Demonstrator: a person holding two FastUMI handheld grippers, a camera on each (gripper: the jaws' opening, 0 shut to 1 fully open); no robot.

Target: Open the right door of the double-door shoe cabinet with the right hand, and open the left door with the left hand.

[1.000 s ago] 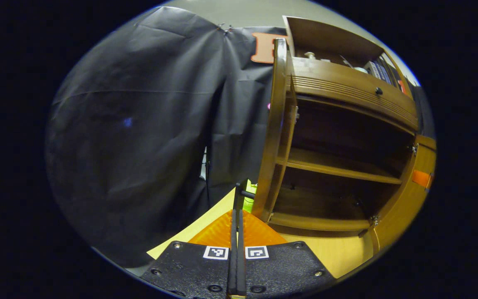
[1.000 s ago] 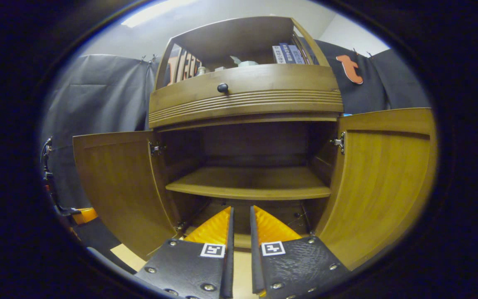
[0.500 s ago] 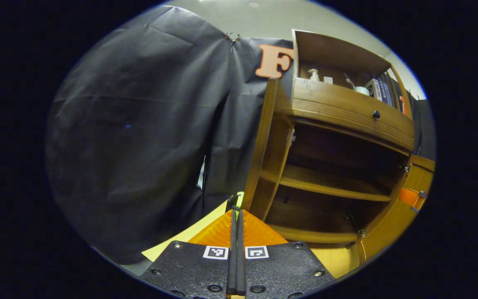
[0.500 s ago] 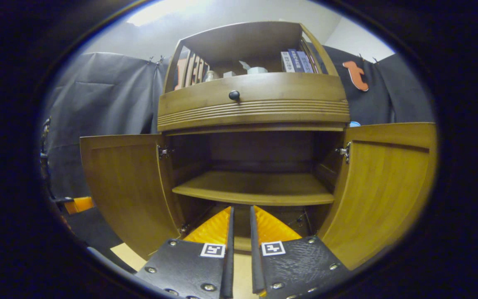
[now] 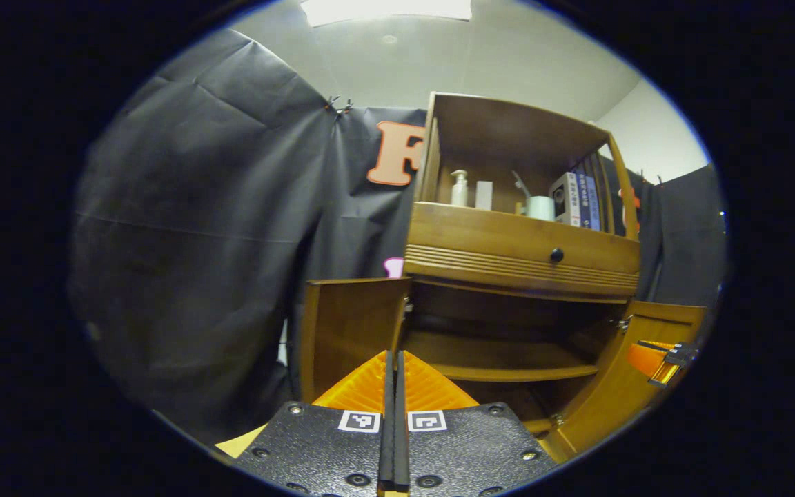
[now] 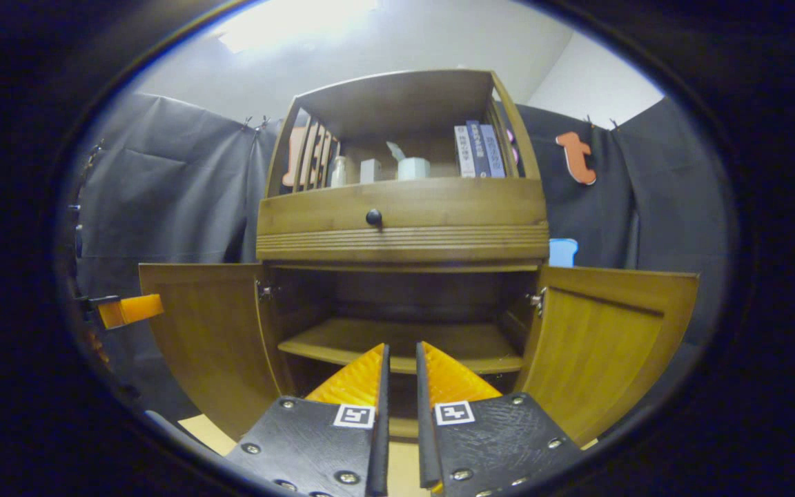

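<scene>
Fingers pressed together on left gripper, slightly parted on right gripper; shoe cabinet doors open.

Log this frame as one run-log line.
left door: open | right door: open | left gripper: shut, empty | right gripper: slightly open, empty | both clear of cabinet

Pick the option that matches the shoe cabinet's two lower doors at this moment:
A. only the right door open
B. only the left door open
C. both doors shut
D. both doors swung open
D. In the right gripper view the left door and the right door both stand swung outward, so the inner shelf between them is exposed, and neither is held by a gripper.
</scene>
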